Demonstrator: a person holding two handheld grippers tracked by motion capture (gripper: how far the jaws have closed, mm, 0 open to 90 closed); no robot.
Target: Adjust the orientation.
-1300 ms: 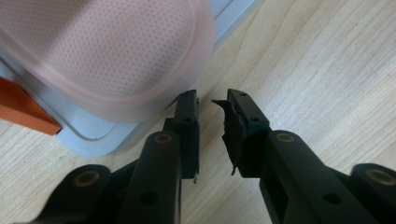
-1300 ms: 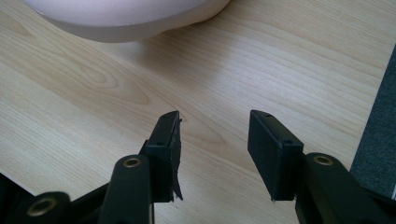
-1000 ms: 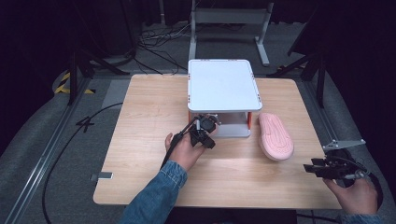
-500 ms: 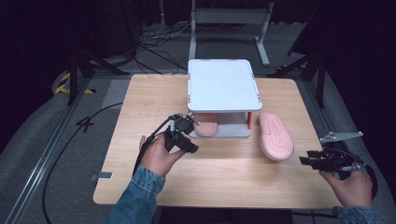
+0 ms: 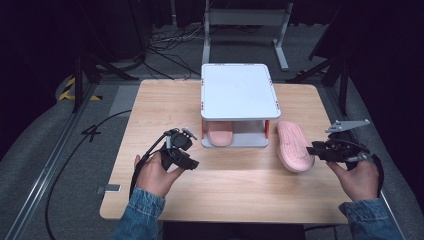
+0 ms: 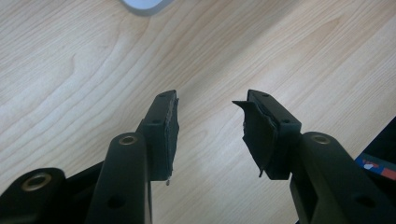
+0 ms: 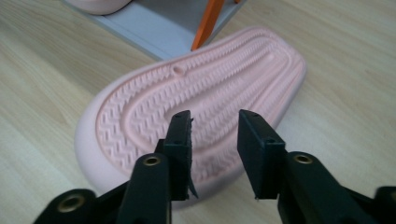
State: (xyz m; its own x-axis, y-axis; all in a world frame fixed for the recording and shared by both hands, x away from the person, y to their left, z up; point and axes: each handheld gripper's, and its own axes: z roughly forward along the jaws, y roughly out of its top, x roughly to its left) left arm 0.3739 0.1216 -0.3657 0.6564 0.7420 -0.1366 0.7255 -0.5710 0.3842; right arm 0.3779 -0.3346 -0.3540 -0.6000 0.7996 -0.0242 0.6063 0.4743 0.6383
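A pink slipper (image 5: 294, 145) lies sole up on the wooden table (image 5: 165, 100), just right of a white two-level shelf (image 5: 239, 95). A second pink slipper (image 5: 220, 136) sits inside the shelf's lower level. My right gripper (image 5: 311, 148) hovers at the sole-up slipper's right edge. In the right gripper view the ribbed sole (image 7: 224, 88) lies beyond the right gripper (image 7: 215, 116), whose jaws have just been closing with nothing between the pads. My left gripper (image 5: 189, 150) is left of the shelf front over bare wood. The left gripper (image 6: 205, 100) has just been opening and holds nothing.
The shelf has orange posts (image 7: 208, 21) and a grey base (image 7: 154, 28). A black cable (image 5: 85, 150) trails off the table's left side. Dark floor, stands and a metal frame (image 5: 245, 20) surround the table.
The left hand has drawn back leftward from the shelf front, uncovering the slipper in the lower level. The right hand has moved up and inward to the sole-up slipper.
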